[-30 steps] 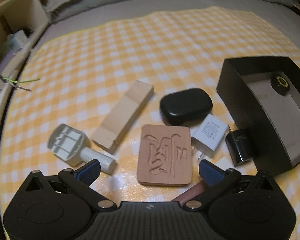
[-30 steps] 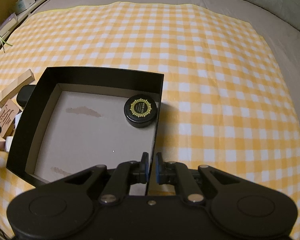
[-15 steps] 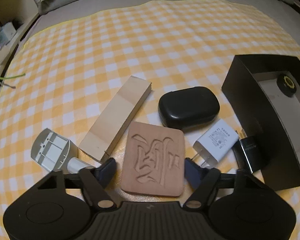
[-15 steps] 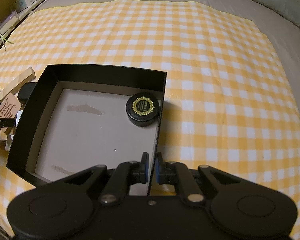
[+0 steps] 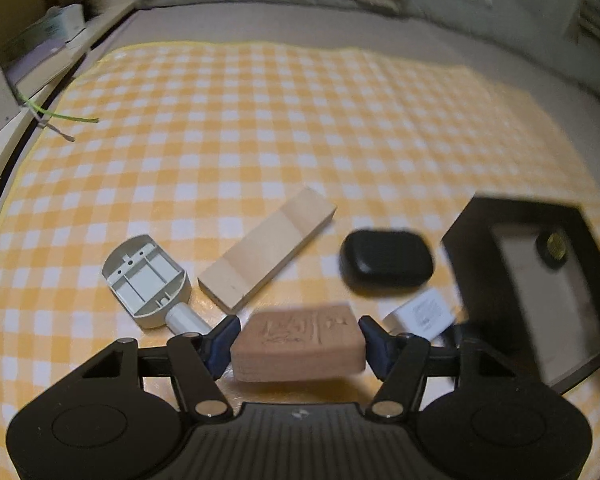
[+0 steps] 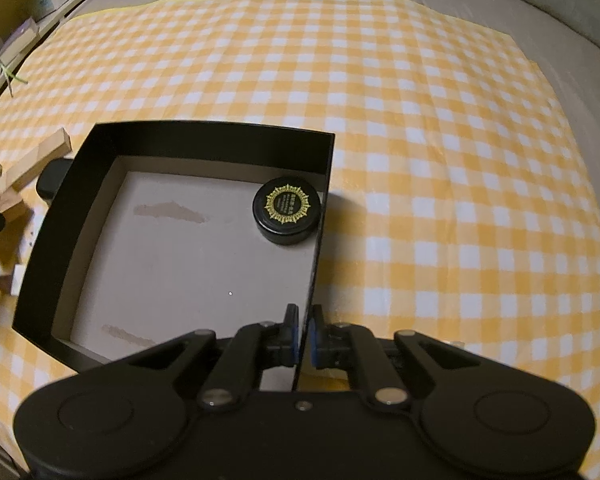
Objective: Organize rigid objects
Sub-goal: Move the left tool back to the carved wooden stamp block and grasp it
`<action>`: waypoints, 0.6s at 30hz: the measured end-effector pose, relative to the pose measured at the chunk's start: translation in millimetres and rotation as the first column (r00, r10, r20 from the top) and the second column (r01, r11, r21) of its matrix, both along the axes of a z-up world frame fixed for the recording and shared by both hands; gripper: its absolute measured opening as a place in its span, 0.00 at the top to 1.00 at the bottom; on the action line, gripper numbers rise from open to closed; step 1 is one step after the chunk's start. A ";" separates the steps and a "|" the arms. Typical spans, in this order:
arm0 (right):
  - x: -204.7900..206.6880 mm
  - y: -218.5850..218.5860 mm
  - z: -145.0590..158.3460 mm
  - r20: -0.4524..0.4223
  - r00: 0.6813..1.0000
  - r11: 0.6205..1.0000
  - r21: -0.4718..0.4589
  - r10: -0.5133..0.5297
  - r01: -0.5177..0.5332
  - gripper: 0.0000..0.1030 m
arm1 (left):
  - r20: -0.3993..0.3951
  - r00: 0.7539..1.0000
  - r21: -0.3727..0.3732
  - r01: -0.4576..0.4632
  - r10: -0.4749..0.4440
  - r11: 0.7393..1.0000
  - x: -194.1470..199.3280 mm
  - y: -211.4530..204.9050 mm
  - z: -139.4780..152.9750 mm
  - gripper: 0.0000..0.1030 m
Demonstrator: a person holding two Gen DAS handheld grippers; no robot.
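Terracotta-coloured carved block (image 5: 298,342) sits between our left gripper (image 5: 298,340) fingers, which are closing on its sides, lifted off the checked cloth (image 5: 260,140). Our right gripper (image 6: 303,334) pinches the black box (image 6: 204,136) wall; we should carry it level over that rim.

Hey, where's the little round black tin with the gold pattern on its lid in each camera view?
Left wrist view: the tin is far right, small, inside the black box.
Right wrist view: the tin is centre, in the box's far right corner.
Shared landmark: the black box on the checked cloth.
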State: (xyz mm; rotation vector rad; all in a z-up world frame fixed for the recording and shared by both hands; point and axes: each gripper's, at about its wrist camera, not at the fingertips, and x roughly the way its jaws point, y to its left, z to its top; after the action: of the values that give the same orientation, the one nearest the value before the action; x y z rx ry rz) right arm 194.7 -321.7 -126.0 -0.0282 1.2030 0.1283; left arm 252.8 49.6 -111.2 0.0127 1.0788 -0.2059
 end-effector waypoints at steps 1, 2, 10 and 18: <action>0.3 0.0 0.7 0.000 1.000 1.000 0.000 -0.005 0.005 0.95 | 0.005 1.000 -0.016 -0.004 0.004 1.000 -1.0 1.1 4.5 0.38; 0.6 0.2 1.4 0.001 1.000 1.000 -0.001 -0.009 0.009 0.95 | 0.011 1.000 -0.028 -0.006 0.006 1.000 -1.8 1.7 8.4 0.38; -1.6 1.5 3.1 0.004 1.000 1.000 -0.012 -0.012 0.012 0.95 | 0.050 0.998 -0.012 0.023 -0.022 1.000 -0.5 -16.9 15.0 0.38; -2.8 3.6 3.1 0.005 1.000 1.000 -0.021 -0.007 0.007 0.95 | -0.079 0.980 0.137 0.190 -0.181 0.972 -12.6 -37.4 -21.6 0.34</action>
State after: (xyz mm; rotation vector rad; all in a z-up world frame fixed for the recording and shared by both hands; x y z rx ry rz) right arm 191.9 -318.1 -122.9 -0.0424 1.1999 0.1097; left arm 240.1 12.2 -132.8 0.2394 1.1577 -0.2981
